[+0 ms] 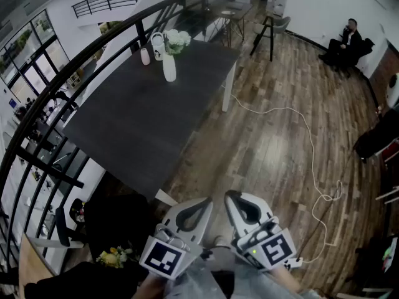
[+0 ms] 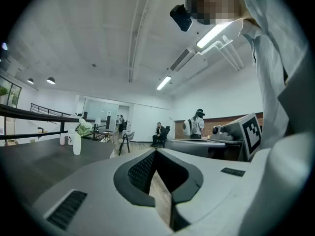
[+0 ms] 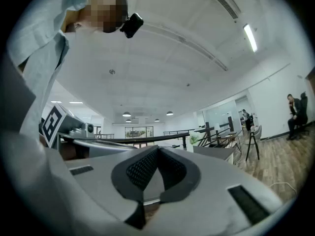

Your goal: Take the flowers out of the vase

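A white vase (image 1: 169,67) with white flowers (image 1: 176,40) stands near the far end of the dark table (image 1: 143,123). In the left gripper view the vase (image 2: 77,144) and flowers (image 2: 83,128) show small at the far left. Both grippers are held side by side at the bottom of the head view, far from the vase and off the table's near corner. My left gripper (image 1: 202,203) (image 2: 155,152) has its jaws together with nothing between them. The right gripper (image 1: 233,197) (image 3: 157,149) is likewise shut and empty.
A pink bottle (image 1: 145,56) and a white jug (image 1: 158,45) stand beside the vase. A black railing (image 1: 93,55) runs along the table's left side. A white cable (image 1: 312,167) trails over the wood floor. A person sits at the back right (image 1: 346,39); a chair (image 1: 271,27) stands behind the table.
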### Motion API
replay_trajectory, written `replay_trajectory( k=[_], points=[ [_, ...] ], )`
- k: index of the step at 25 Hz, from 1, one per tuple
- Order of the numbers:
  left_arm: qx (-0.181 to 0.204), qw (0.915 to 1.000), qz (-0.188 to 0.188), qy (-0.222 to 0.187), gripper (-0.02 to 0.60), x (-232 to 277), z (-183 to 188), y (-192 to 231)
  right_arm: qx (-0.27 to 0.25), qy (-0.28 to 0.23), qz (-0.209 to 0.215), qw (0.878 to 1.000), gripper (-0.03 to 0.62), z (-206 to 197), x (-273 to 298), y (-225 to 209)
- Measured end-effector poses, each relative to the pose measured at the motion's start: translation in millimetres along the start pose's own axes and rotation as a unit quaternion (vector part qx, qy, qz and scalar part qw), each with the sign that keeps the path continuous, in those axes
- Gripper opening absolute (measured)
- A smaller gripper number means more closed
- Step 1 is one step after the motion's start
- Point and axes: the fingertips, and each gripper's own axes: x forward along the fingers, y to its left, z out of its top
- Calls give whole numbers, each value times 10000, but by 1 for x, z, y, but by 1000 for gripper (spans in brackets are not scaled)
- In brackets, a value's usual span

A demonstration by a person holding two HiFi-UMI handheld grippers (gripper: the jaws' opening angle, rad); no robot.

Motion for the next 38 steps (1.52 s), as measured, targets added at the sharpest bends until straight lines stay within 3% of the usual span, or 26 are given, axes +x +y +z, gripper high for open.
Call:
replay_trajectory(
  k=[7,15,28,38],
  points=[
    [120,9997,12,219,-2,8,-6,-6,38,-70,-1,10000,2,1,-4,-6],
    [-93,9999,122,22,-2,9,3,-12,306,-178,-8,9994,2,4,-11,-14],
    [120,9996,77,-225,0,30,16,-50,388,-142,-53,9991,2,3,-45,-42],
    [-53,9989,298,-353,-1,37,12,-54,476,-127,-56,9988,2,-4,-59,-67]
  ],
)
